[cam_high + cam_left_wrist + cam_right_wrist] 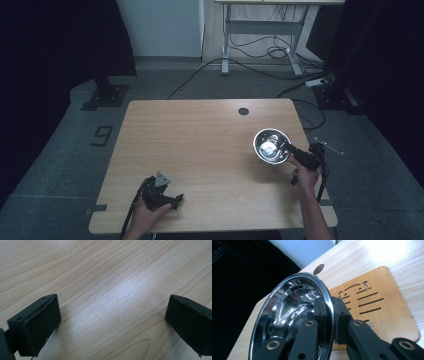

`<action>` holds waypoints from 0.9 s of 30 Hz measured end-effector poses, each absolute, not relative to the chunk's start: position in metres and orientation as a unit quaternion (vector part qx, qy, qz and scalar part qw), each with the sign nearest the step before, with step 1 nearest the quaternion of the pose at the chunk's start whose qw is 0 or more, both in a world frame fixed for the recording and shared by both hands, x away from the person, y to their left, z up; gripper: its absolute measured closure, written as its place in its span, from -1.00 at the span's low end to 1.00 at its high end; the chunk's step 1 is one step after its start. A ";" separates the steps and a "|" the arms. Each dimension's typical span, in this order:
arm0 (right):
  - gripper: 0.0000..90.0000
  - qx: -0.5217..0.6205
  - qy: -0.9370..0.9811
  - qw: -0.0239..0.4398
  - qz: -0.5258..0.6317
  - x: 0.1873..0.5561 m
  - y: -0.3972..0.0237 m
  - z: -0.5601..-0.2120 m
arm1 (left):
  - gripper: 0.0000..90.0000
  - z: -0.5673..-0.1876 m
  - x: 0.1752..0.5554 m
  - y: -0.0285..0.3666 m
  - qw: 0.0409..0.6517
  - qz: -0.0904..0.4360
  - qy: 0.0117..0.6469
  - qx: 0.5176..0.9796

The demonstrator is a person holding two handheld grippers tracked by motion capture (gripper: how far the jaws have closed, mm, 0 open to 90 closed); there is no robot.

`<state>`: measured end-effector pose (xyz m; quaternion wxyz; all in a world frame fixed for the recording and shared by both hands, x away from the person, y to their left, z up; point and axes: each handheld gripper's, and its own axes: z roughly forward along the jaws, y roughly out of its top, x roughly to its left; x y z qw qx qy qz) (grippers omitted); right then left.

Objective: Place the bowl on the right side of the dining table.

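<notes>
We've got the right gripper (pixel 329 317) clamped on the rim of the steel bowl (pixel 271 145), one jaw inside, one outside, over the right side of the light wood table (pixel 200 150). A slotted wooden board (pixel 374 302) lies on the table under the bowl. Our left gripper (pixel 112 320) rests near the front left edge, jaws wide apart on bare wood. Grey carpet (pixel 60 150), loose cables (pixel 260 50) and another desk's legs (pixel 225 40) sit behind.
</notes>
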<state>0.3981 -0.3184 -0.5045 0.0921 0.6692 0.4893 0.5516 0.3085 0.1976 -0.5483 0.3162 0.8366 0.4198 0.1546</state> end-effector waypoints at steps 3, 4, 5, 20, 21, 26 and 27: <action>0.84 0.671 0.484 0.095 0.554 0.399 -0.321 -0.505 | -1.00 -0.548 0.308 0.198 0.316 0.154 0.420 0.837; 0.84 0.672 0.482 0.096 0.553 0.399 -0.323 -0.505 | -1.00 -0.548 0.308 0.198 0.316 0.155 0.420 0.837; 0.84 0.674 0.481 0.098 0.552 0.400 -0.324 -0.506 | -1.00 -0.548 0.308 0.198 0.316 0.154 0.420 0.836; 0.84 0.688 0.463 0.105 0.548 0.406 -0.336 -0.512 | -1.00 -0.548 0.308 0.198 0.316 0.155 0.420 0.836; 0.84 0.689 0.462 0.105 0.548 0.407 -0.337 -0.512 | -1.00 -0.548 0.308 0.198 0.316 0.154 0.420 0.836; 0.84 0.693 0.460 0.107 0.544 0.411 -0.339 -0.515 | -1.00 -0.548 0.308 0.198 0.316 0.155 0.420 0.836; 0.84 0.694 0.460 0.106 0.544 0.412 -0.339 -0.515 | -1.00 -0.548 0.308 0.198 0.316 0.154 0.420 0.836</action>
